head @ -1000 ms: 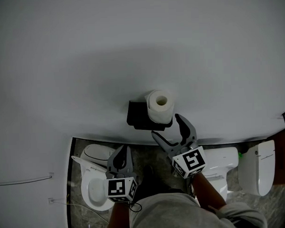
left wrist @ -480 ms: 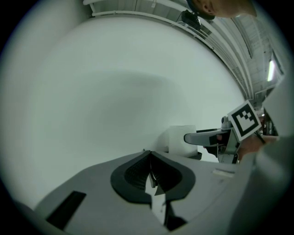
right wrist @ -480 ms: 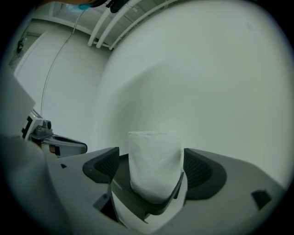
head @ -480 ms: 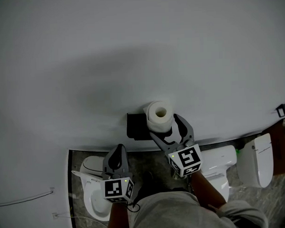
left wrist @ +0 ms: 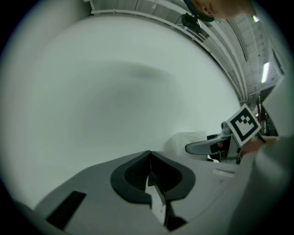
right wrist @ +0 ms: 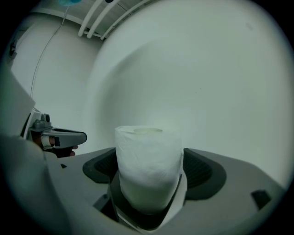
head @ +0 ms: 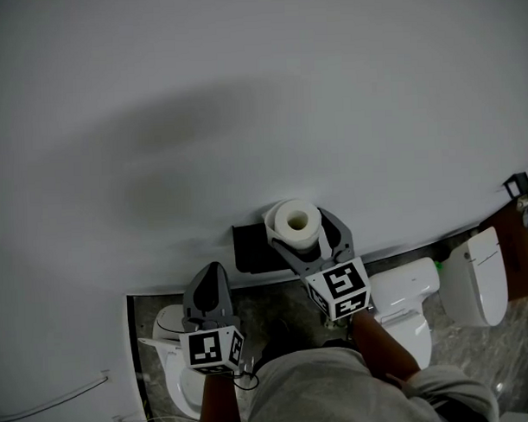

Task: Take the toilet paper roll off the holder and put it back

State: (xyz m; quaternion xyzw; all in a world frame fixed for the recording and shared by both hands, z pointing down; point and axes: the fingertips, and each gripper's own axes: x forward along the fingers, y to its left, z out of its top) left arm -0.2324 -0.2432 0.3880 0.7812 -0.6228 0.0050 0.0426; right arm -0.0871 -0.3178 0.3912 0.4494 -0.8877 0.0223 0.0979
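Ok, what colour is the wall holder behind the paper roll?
Black: the box-shaped wall holder behind the white toilet paper roll, clearest in the head view.

Count: 1 toilet paper roll (head: 296, 222). 1 black holder (head: 251, 248), at 8 o'clock of it. 3 white toilets: first toilet (head: 170, 373) at 7 o'clock of roll, second toilet (head: 404, 298) at 4, third toilet (head: 478, 276) approx. 3-4. 2 tongs: left tongs (head: 212, 272) & right tongs (head: 304, 232). 2 marker cubes, 1 per tongs: left cube (head: 208, 350), right cube (head: 338, 288).
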